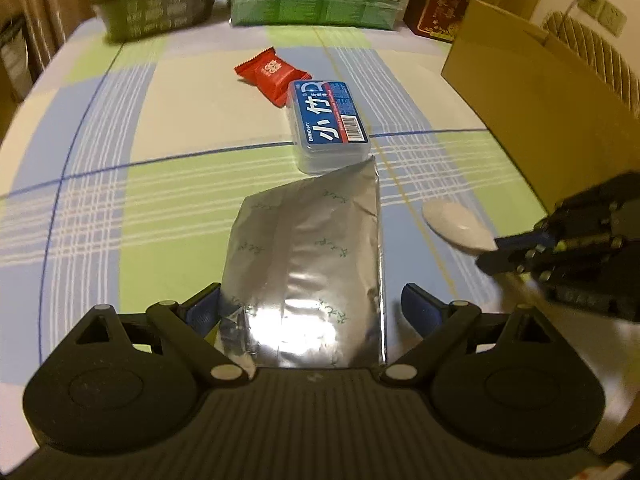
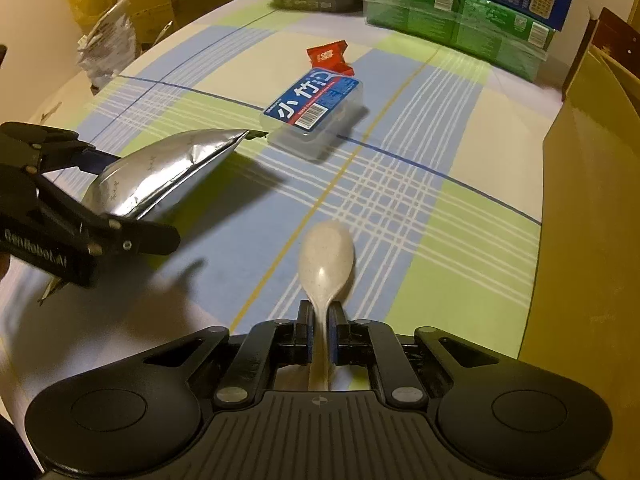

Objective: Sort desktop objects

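Left claw (image 1: pixel 310 306) holding foil pouch (image 1: pixel 316 256) above checked bench (image 1: pixel 160 200), right claw (image 2: pixel 322 328) clamped on spoon (image 2: pixel 326 256) handle, lidded clear box (image 2: pixel 314 110) contents unclear, red packet (image 2: pixel 330 58) behind it, cardboard box (image 1: pixel 532 92) interior hidden

My left gripper (image 1: pixel 310 308) has its blue-padded fingers (image 1: pixel 202 310) spread wide at roughly nine and three o'clock, a silver foil pouch (image 1: pixel 312 256) between them. My right gripper (image 2: pixel 322 322) is clamped tight, pinching a pale spoon (image 2: pixel 326 256) pointing toward twelve o'clock.
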Motion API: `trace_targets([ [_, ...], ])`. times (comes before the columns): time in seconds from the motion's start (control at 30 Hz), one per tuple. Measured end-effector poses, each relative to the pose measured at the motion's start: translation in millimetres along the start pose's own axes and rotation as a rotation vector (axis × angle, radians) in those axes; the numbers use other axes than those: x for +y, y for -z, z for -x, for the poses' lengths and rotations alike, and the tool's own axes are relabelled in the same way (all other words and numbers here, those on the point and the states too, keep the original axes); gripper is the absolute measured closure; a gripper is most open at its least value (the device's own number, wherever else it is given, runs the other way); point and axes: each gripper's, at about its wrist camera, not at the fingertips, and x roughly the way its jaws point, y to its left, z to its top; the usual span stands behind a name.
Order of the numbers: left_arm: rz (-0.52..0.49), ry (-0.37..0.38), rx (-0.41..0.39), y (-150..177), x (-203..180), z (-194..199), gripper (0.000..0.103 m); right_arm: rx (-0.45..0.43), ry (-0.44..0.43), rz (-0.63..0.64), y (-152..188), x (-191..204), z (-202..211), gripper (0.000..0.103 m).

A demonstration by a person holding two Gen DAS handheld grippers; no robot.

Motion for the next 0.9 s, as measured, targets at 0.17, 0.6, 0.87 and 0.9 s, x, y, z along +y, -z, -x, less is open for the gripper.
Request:
trace_targets([
  [0.17,0.029,0.001,0.011,-2.2,8.9,0.1,0.016,0.000,0.000,0.009,0.3,0.7,-0.5,0.099],
  [0.6,-0.026,0.018,0.040,-0.2,3.4,-1.5,0.049,-0.009,0.006,0.015,-2.3,4.4,-3.7,0.099],
  [0.87,-0.016,0.017,0.028,-0.3,-0.6,4.3,0.054,-0.031,0.004,-0.031,-1.2,-1.1,2.3,0.099],
  [0.9,-0.012,0.015,0.021,-0.6,-1.1,5.9,0.054,-0.036,0.005,-0.037,-1.3,-2.0,4.1,0.099],
])
